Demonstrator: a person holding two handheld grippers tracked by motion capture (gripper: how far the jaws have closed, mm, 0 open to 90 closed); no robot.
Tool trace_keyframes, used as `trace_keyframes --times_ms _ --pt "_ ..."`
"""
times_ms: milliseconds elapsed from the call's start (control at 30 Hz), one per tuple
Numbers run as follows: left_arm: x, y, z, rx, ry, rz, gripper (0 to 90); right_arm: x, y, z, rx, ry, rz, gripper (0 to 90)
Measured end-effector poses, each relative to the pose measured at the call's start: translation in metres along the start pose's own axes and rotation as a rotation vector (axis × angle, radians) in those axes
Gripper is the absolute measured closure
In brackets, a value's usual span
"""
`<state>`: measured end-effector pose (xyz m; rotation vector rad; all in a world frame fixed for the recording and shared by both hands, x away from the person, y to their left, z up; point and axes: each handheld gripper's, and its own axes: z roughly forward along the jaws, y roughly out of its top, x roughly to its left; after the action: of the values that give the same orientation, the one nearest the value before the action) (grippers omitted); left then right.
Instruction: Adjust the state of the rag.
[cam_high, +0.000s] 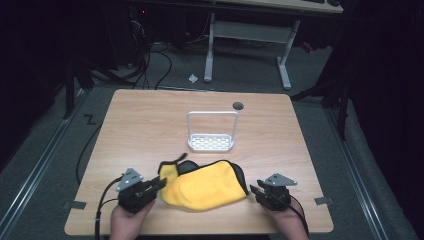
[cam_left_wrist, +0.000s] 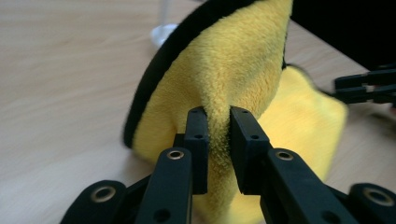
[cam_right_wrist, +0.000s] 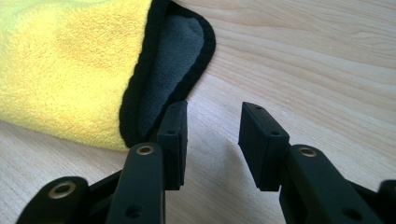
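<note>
Inspector: Jaws of the left gripper (cam_left_wrist: 218, 122) are clamped on a raised fold of the yellow cloth (cam_left_wrist: 243, 70), lifting that end, probably to fold it over.

Clerk: And the right gripper (cam_right_wrist: 212, 140)?

Inspector: Its jaws stand apart with nothing between them; the cloth's black-edged grey corner (cam_right_wrist: 173, 60) lies just ahead of the left one. The cloth sits on the counter (cam_high: 150, 125) between both grippers, the white rack (cam_high: 211, 142) beyond it, well apart

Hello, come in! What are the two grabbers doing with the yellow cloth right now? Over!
Left gripper pinching yellow cloth. Right gripper open beside the cloth's black-edged corner, holding nothing. White rack behind, clear of both.
</note>
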<state>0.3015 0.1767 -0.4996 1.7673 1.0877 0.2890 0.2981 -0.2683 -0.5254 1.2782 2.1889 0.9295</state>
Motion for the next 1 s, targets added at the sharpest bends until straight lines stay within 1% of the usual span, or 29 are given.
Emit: trace_keyframes --times_ms 67,100,133,200,233,333,433,567,600,633,700,800,833,900,967,1000 --pt "0.017 -0.009 -0.005 0.032 0.013 -0.051 73.7 0.002 0.001 0.001 0.004 -0.002 -0.001 62.8" --pt "0.023 -0.012 -0.008 0.042 0.023 -0.063 72.7 0.003 0.001 0.001 0.005 -0.002 -0.004 62.7" --pt "0.028 -0.015 -0.01 0.06 0.036 -0.069 71.1 0.004 0.001 0.001 0.004 -0.002 -0.005 62.7" --pt "0.033 -0.021 -0.012 0.099 0.075 -0.062 67.3 0.006 0.002 0.001 0.003 -0.002 -0.002 62.6" --pt "0.035 -0.023 -0.014 0.114 0.084 -0.073 65.7 0.006 0.002 0.001 0.001 -0.003 -0.007 62.5" --pt "0.038 -0.03 -0.02 0.135 0.102 -0.112 60.7 0.006 0.003 0.0 -0.006 0.003 0.0 62.1" --pt "0.036 -0.035 -0.03 0.139 0.106 -0.144 56.9 0.007 0.005 0.001 -0.017 0.008 -0.002 61.6" --pt "0.028 -0.044 -0.045 0.122 0.104 -0.159 55.6 0.007 0.012 0.004 -0.024 0.012 0.006 62.0" --pt "0.026 -0.046 -0.048 0.118 0.107 -0.153 56.2 0.006 0.014 0.006 -0.029 0.008 -0.008 62.9" --pt "0.023 -0.047 -0.05 0.115 0.106 -0.149 58.2 0.006 0.016 0.007 -0.03 0.013 -0.007 64.0" --pt "0.017 -0.046 -0.052 0.102 0.103 -0.116 61.3 0.007 0.021 0.011 -0.029 0.017 -0.018 66.6" --pt "0.006 -0.042 -0.049 0.086 0.087 -0.071 64.7 0.005 0.029 0.018 -0.023 0.019 -0.045 74.9" --pt "0.003 -0.041 -0.047 0.091 0.071 -0.059 66.5 0.004 0.032 0.022 -0.021 0.019 -0.06 78.2" --pt "-0.004 -0.04 -0.037 0.104 0.034 -0.052 69.7 0.002 0.037 0.029 -0.015 0.045 -0.058 84.3" --pt "-0.009 -0.038 -0.022 0.129 -0.005 -0.06 69.7 0.005 0.04 0.034 -0.009 0.067 -0.066 86.0" --pt "-0.012 -0.037 -0.014 0.145 -0.012 -0.05 69.2 0.008 0.04 0.036 -0.001 0.079 -0.078 86.4"
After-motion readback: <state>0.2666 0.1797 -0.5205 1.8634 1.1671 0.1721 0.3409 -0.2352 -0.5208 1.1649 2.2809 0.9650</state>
